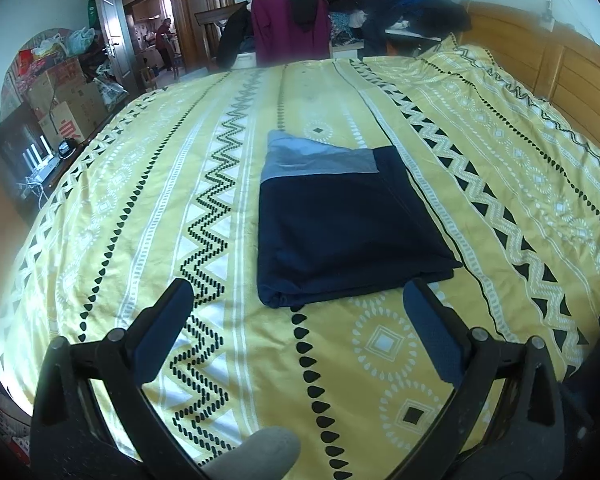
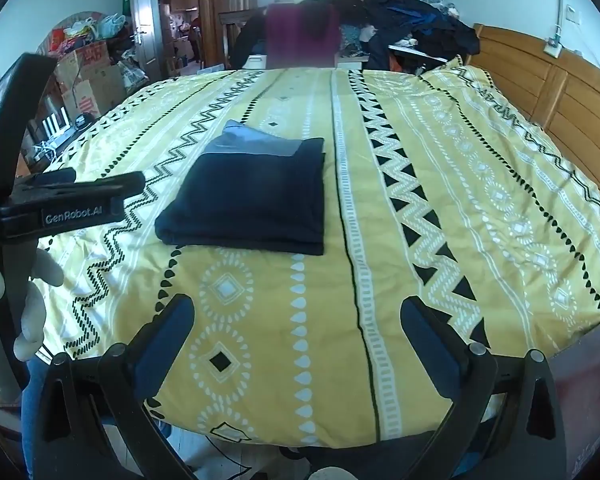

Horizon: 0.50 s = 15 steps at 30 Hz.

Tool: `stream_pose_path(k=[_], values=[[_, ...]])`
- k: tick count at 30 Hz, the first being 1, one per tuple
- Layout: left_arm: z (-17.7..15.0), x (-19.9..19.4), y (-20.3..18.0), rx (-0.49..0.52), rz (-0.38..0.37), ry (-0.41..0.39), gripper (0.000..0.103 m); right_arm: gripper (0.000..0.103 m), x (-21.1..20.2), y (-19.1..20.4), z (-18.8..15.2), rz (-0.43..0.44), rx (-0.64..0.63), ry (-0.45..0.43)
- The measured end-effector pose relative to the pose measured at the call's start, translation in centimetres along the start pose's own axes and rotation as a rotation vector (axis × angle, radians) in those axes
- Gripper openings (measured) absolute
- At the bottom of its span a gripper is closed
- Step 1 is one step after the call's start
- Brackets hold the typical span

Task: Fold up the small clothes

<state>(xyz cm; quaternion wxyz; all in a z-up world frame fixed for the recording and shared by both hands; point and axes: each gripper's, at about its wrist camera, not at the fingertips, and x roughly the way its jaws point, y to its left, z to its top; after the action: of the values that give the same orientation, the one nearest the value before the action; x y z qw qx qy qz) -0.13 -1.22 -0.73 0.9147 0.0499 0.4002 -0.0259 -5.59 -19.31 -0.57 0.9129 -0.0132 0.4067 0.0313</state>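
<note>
Left tongs (image 1: 300,292) and right tongs (image 2: 298,308) gape wide, empty, above the bed (image 2: 380,240); folded garment (image 1: 340,232) lies at twelve o'clock.

Folded navy garment (image 1: 340,232) on yellow patterned bedspread (image 1: 480,184), beyond wide-spread left claw (image 1: 300,292)

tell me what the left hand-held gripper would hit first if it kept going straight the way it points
Probably the folded navy garment: the open left hand-held gripper points down at its near edge on the yellow bedspread. Depth is unclear, so it might touch bedspread just short of it.
</note>
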Motion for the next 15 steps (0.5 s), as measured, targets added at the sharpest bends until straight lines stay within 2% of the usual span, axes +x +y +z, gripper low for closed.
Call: stream_pose_path(k=[11,15], values=[[1.3,-0.9,-4.4,0.057,-0.093,0.006,0.103,0.103,-2.5,-4.5,-1.4,-0.032,0.082,-0.012],[2.4,-0.5,-7.7,0.113,-0.119,0.011,0.103,0.103,-2.8,-8.6,0.5,-0.051,0.092,-0.032]])
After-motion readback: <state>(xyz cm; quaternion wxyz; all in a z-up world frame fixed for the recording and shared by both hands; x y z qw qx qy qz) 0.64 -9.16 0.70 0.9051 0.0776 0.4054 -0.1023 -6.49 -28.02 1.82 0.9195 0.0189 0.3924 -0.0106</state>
